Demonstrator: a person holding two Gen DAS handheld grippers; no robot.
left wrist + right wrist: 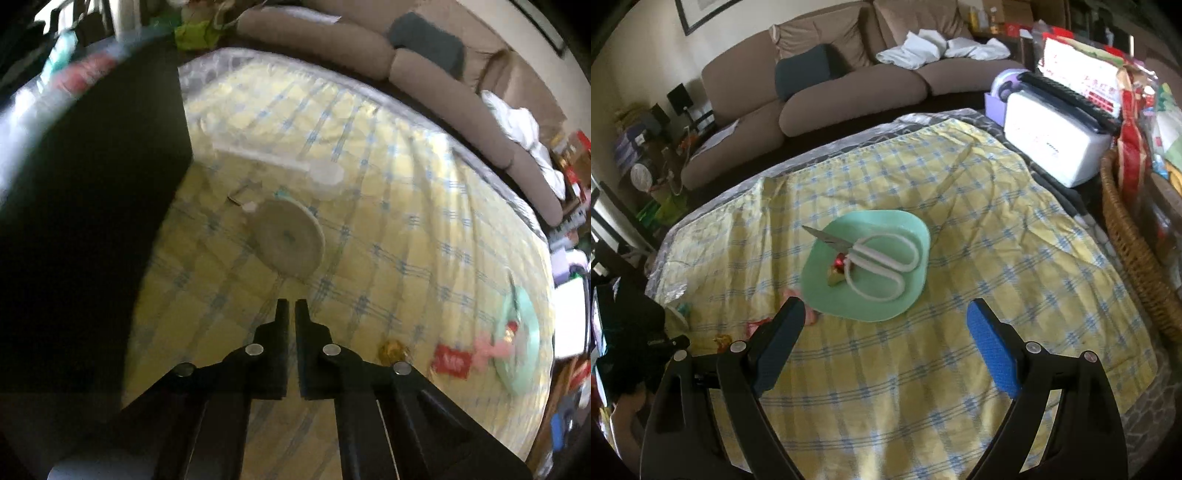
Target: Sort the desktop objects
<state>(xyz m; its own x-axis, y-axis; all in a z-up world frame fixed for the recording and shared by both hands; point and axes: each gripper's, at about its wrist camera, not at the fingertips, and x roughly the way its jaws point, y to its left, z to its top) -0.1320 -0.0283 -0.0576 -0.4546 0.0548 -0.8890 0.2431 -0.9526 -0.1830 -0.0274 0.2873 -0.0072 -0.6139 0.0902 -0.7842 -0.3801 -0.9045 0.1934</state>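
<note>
A green plate (901,229) lies mid-table on the yellow checked cloth (960,332). On it lie white-handled scissors (882,258) and a red and gold wrapped sweet (839,267). My right gripper (886,314) is open and empty, just short of the plate. In the blurred left wrist view my left gripper (292,306) is shut and empty above the cloth, short of a round beige disc (290,240). A white spoon-like tool (314,173) lies beyond it. The green plate (524,332), a red packet (452,362), a pink item (491,349) and a gold sweet (393,350) lie at the right.
A large black object (92,221) fills the left of the left wrist view. A white box with a keyboard on it (1056,140) and a wicker basket (1126,229) stand at the right. A brown sofa (849,81) runs behind the table.
</note>
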